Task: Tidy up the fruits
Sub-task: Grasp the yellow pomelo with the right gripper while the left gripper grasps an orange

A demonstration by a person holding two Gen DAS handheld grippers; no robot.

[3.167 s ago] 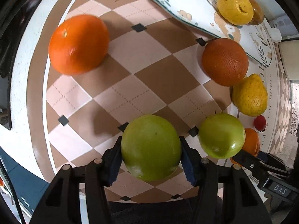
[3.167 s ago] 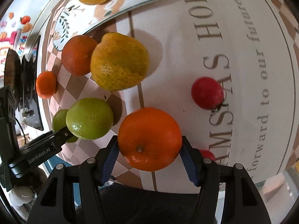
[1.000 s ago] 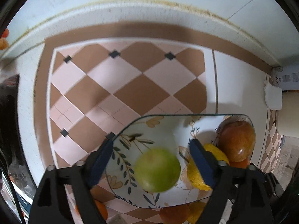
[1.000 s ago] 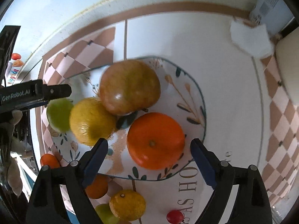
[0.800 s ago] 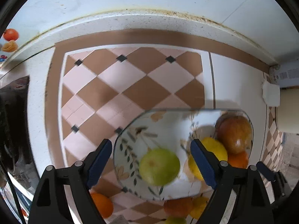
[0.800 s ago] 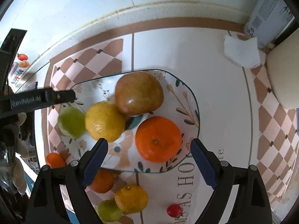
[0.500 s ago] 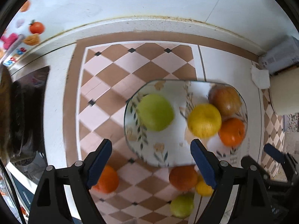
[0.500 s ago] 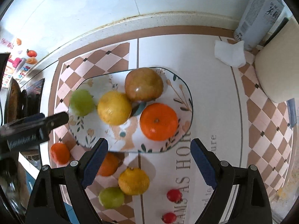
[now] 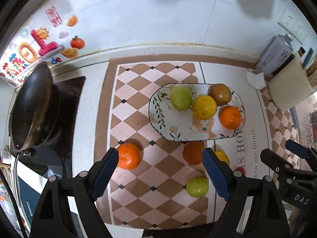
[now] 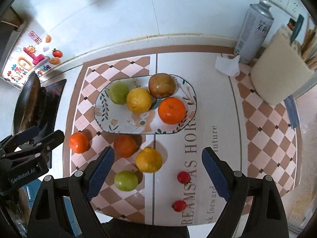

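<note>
Both my left jaws point(image 9: 159, 170) and my right jaws point(image 10: 158, 170) stand wide apart with nothing between them, high over the tabletop point(image 10: 218, 103) so I can see every fruit and pick the next one. The plate point(image 10: 111, 119) lies on the checked mat point(image 10: 99, 79) and holds four fruits close together: a green apple point(image 10: 118, 93), a yellow lemon point(image 10: 138, 100) touching it, a brownish apple point(image 10: 162, 85) behind, and an orange point(image 10: 172, 110) near the right rim. The plate's near half is bare, which I judge leaves room for more. Loose on the mat in front of the plate lie a small orange point(image 10: 78, 142), a darker orange point(image 10: 125, 145), a second lemon point(image 10: 149, 159), another green apple point(image 10: 126, 180) and two small red fruits point(image 10: 183, 177), so the sorting looks about half done.
</note>
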